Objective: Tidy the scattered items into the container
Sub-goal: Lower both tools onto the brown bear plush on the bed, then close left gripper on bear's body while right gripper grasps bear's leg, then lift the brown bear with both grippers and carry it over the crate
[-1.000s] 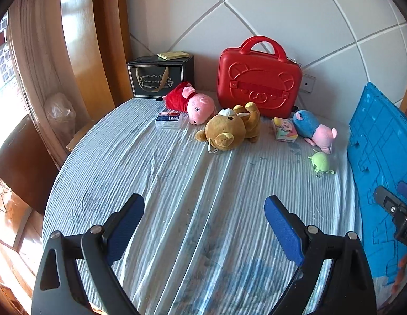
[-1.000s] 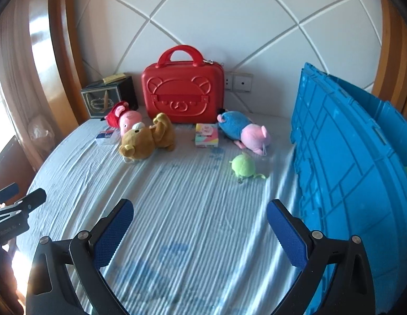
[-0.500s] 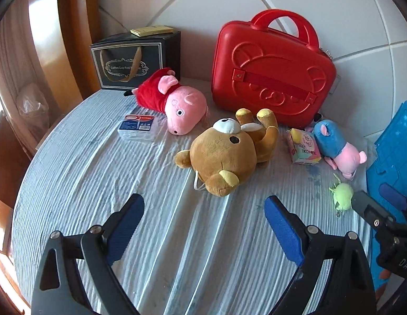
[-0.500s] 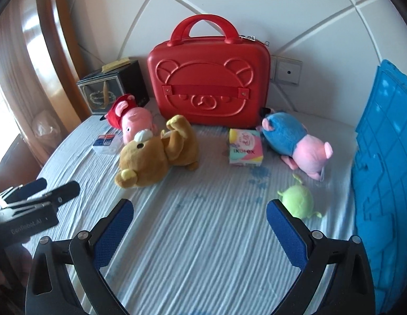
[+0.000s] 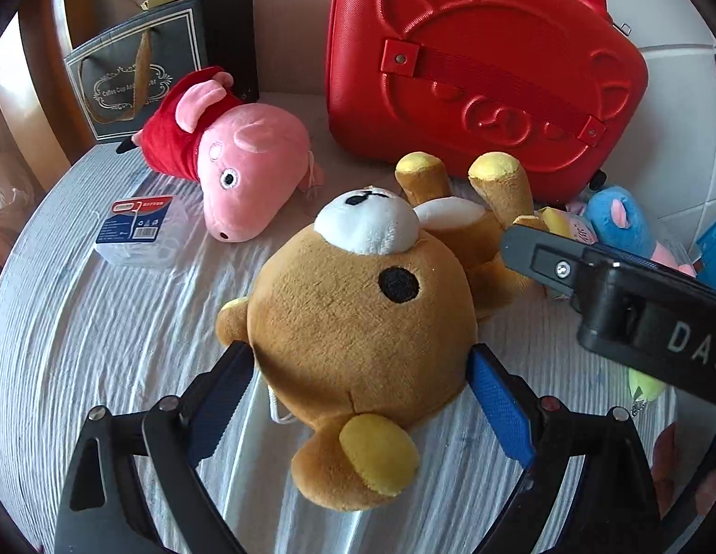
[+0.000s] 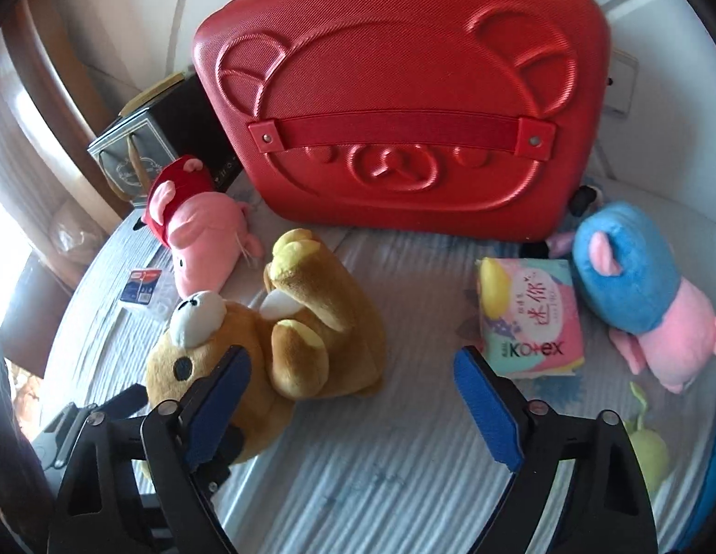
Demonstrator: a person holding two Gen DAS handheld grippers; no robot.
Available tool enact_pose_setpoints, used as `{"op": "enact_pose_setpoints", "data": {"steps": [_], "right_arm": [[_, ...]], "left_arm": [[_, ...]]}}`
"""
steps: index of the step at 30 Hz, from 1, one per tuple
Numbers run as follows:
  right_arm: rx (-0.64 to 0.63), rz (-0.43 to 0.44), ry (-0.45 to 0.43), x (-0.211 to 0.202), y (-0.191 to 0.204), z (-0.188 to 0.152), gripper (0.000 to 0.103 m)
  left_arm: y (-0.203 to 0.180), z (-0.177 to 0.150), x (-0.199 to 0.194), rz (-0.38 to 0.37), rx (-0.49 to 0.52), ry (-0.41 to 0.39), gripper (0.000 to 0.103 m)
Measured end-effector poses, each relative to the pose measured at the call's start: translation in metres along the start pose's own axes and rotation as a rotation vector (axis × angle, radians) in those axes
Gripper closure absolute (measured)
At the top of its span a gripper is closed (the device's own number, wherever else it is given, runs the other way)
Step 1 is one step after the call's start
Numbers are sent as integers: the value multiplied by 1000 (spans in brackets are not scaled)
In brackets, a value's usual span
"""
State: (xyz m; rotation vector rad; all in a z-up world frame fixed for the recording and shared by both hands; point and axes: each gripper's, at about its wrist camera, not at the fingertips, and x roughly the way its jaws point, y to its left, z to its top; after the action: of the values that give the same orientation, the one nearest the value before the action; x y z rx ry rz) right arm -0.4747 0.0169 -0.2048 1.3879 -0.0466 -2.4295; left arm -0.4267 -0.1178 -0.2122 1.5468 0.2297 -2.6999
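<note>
Beside my fingers [image 5: 494, 397], matt black plastic with ribbed blue pads, the bear [image 5: 358, 337] is soft brown plush with yellow felt-like ears. Behind the bear, the suitcase [image 6: 399, 106] is hard red plastic, finely textured and faintly glossy. Left of the suitcase lies a fleecy pink pig [image 5: 233, 157]. The cloth [image 5: 104, 337] under the bear is crinkled, matt fabric.

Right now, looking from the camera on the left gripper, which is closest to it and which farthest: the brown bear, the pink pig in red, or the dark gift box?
1. Brown bear: its head lies between the fingers of the left gripper.
2. Pink pig in red: beyond the bear, to the upper left.
3. Dark gift box: farthest, behind the pig by the wall.
</note>
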Motion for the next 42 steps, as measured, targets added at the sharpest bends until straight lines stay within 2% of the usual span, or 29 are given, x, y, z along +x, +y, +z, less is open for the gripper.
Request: {"op": "enact_pose_setpoints", "data": {"steps": [2, 3, 7, 10, 18, 26, 30, 33, 36, 42], "right_arm": [[-19, -10, 25, 14, 2, 1, 26], [-22, -6, 41, 22, 2, 0, 38], [-43, 30, 49, 29, 7, -1, 56], [-80, 10, 41, 28, 14, -2, 56], [-45, 43, 21, 33, 7, -3, 51], [-79, 20, -23, 19, 18, -13, 66], [-96, 38, -48, -2, 22, -17, 84], [-132, 14, -79, -24, 31, -21, 85], [-118, 20, -92, -47, 29, -26, 86], [-115, 34, -143, -108, 34, -41, 86]], "left_arm": [[-1, 1, 5, 0, 2, 1, 7], [-3, 2, 7, 3, 4, 6, 6], [-7, 2, 12, 31, 19, 10, 4], [-8, -1, 14, 35, 17, 26, 3], [-3, -4, 29, 25, -3, 37, 0], [-2, -11, 15, 14, -11, 15, 11], [-14, -14, -12, 35, 39, -53, 12], [-21, -14, -37, 19, 57, -99, 13], [-25, -21, -60, -6, 60, -111, 13], [-37, -37, -117, -11, 89, -180, 13]]}}
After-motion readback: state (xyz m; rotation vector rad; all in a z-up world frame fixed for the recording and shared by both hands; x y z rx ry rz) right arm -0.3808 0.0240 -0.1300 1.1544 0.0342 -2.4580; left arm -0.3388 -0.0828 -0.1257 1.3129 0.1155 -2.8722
